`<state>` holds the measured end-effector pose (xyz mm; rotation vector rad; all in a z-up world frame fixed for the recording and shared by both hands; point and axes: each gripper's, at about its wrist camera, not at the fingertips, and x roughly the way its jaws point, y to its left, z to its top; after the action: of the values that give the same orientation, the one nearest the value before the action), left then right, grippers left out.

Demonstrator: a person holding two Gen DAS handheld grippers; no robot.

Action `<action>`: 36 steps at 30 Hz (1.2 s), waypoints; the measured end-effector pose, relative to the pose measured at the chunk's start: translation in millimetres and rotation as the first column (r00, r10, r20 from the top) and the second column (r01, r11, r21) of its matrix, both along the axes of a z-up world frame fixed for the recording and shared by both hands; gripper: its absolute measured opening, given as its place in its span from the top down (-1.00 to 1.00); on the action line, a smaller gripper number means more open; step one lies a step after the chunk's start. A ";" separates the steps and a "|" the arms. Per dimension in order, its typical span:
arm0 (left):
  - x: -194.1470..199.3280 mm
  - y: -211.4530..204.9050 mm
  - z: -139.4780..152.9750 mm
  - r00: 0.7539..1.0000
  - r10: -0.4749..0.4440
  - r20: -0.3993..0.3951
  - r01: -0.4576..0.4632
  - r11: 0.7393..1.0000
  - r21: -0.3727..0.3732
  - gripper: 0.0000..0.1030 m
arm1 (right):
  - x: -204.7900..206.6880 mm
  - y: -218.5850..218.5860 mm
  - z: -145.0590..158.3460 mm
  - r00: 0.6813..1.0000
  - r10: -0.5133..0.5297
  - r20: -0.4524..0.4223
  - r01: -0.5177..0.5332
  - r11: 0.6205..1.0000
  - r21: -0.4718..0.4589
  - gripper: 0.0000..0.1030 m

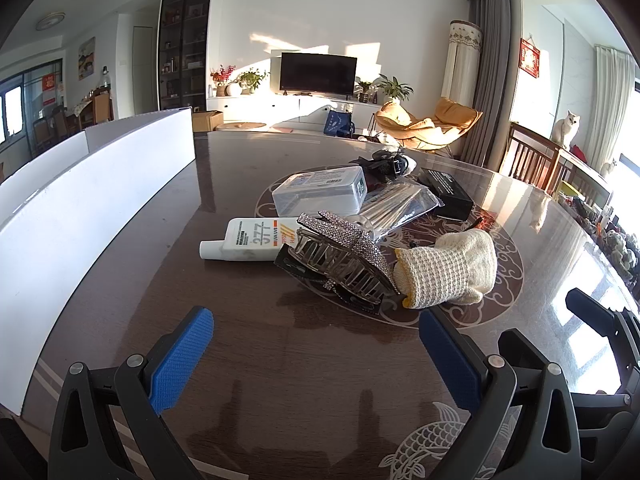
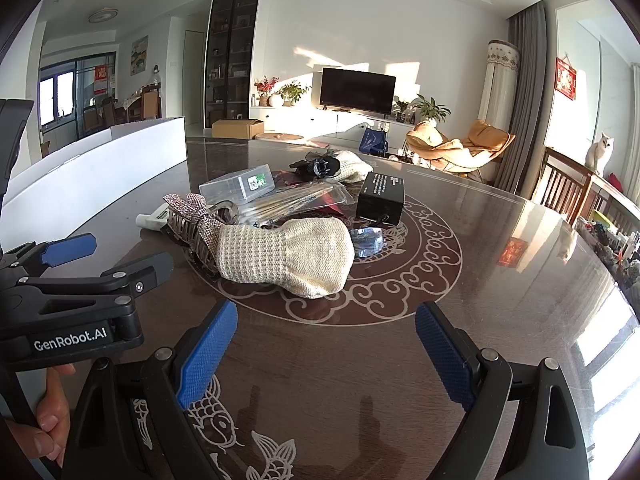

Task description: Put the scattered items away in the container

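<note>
Both my grippers hover over the glossy table (image 2: 500, 280) short of the clutter, nothing picked yet. My left gripper (image 1: 316, 344) has its jaws wide apart, nothing between the blue pads; my right gripper (image 2: 324, 344) is likewise spread wide and empty. Landmark is the cream knitted glove (image 2: 288, 256), the nearest item to both of us. Touching its left side is the rhinestone hair claw (image 1: 344, 256), a white sunscreen tube (image 1: 248, 238) lies just left of the claw, a clear plastic box (image 1: 320, 192) sits behind the claw, a bag of thin sticks (image 2: 296, 200) lies behind the glove, a black box (image 2: 380, 198) stands behind and right of it, and a dark hair clip (image 2: 320, 166) is farthest back. The white container (image 1: 92, 208) is well to the left of the glove, beside my left gripper. Likely risks: the glove is soft and overlaps the claw, so closing on it could drag the claw along or snag its teeth; the claw's open prongs could slip out of a flat pad pinch; the tabletop looks slick, so the tube or boxes may skid away when nudged instead of being caught. The bag could crumple and slip out on the carry. Both grippers sit close side by side, so reaching for the same spot could knock them together. The container wall looks tall, so a low carry may hit it.
</note>
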<state>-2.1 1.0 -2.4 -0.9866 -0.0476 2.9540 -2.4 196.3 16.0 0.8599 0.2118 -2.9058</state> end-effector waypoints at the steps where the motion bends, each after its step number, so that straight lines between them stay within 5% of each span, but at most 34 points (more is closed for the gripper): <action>1: -0.1 0.0 0.0 1.000 0.000 -0.001 0.000 1.000 0.000 -1.00 | 0.0 0.0 0.0 1.000 0.000 0.000 0.000 1.000 0.000 -0.77; 36: -0.8 0.5 -0.3 1.000 0.009 0.018 -0.008 1.000 -0.012 -1.00 | 0.1 -1.5 -1.0 1.000 0.011 0.005 -0.011 1.000 0.018 -0.77</action>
<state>-2.9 1.5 -2.7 -1.0174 -0.0344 2.9565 -2.2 194.9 15.0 0.8655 0.2419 -2.8954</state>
